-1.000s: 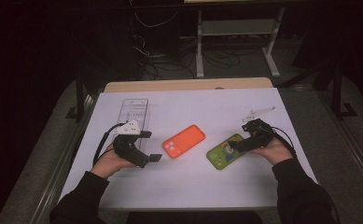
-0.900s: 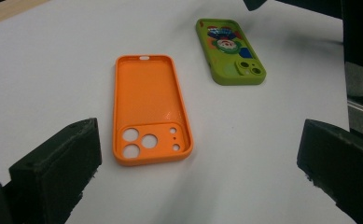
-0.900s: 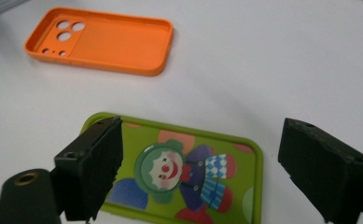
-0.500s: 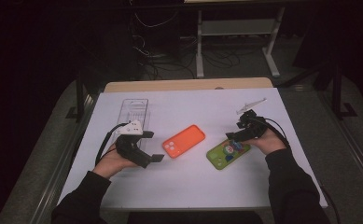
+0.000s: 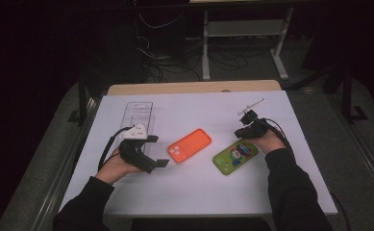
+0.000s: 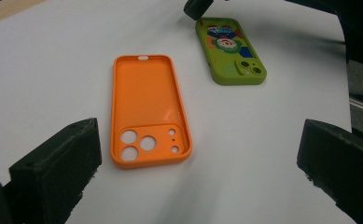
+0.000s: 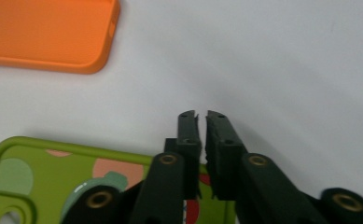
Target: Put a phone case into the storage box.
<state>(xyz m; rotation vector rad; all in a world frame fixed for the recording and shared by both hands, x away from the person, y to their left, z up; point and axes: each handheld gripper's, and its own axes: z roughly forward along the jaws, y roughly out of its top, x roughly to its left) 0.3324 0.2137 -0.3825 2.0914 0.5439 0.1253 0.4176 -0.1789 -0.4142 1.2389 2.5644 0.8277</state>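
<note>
With its fingers just clenched on nothing, the right gripper (image 5: 246, 126) hovers at the green phone case's (image 5: 235, 156) one-o'clock end, unlifted; the left gripper (image 5: 156, 150) waits released.

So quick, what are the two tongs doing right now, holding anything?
Left tongs: open, holding nothing, aimed at the orange phone case.
Right tongs: just closed, nothing visible between them, over the green phone case's edge.
</note>
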